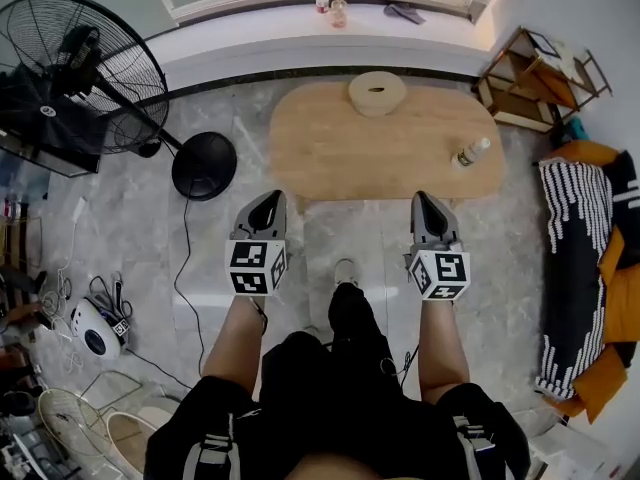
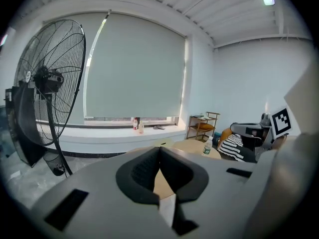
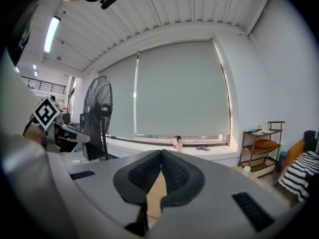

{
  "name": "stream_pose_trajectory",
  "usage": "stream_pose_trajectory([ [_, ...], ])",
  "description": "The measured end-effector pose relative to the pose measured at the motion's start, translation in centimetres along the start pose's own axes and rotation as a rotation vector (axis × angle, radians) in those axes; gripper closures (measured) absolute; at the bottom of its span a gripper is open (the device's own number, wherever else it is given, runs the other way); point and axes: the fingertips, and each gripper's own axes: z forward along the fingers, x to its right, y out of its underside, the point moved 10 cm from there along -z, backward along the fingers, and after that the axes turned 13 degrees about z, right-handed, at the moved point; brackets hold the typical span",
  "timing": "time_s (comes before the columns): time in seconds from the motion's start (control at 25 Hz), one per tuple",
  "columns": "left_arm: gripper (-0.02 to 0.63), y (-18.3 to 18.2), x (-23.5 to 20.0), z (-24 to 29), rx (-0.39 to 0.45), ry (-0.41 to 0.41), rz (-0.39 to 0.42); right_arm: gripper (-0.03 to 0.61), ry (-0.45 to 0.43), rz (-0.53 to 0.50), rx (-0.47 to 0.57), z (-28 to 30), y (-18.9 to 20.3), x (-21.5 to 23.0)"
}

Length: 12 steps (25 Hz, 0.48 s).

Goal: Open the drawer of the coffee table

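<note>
1. Finding the drawer comes first. No front or handle shows from above on the coffee table, so I judge it sits under the near, 6 o'clock edge of the top. Bring one gripper low to that edge, part its jaws only at the handle, then pull straight back toward 6 o'clock.
2. The coffee table stands at 12 o'clock from the person and has a pale wooden top with rounded ends. A roll lies at its 12 o'clock edge and a small bottle toward its 3 o'clock end. A jerky pull could topple the bottle.
3. The left gripper and right gripper hang just short of the near edge, at 11 and 1 o'clock of the person. Both are clenched on nothing.
4. A standing fan is at 10 o'clock and a shelf at 2 o'clock.
</note>
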Motion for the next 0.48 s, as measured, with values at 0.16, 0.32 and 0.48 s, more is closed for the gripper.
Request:
stream_pose_trajectory([
  [0.16,0.594,7.4,0.3,4.1,0.057,-0.022,-0.002,0.563,-0.031,-0.038,0.019,3.1,8.0,2.1],
  [0.32,0.592,16.1,0.9,9.1,0.105,-0.036,0.019,0.561,-0.078,-0.043,0.052,6.7,17.2,5.2],
  [0.48,0.592,24.9,1.5,13.3,0.156,-0.05,0.045,0.562,-0.08,-0.092,0.13,9.3,26.0,7.9],
])
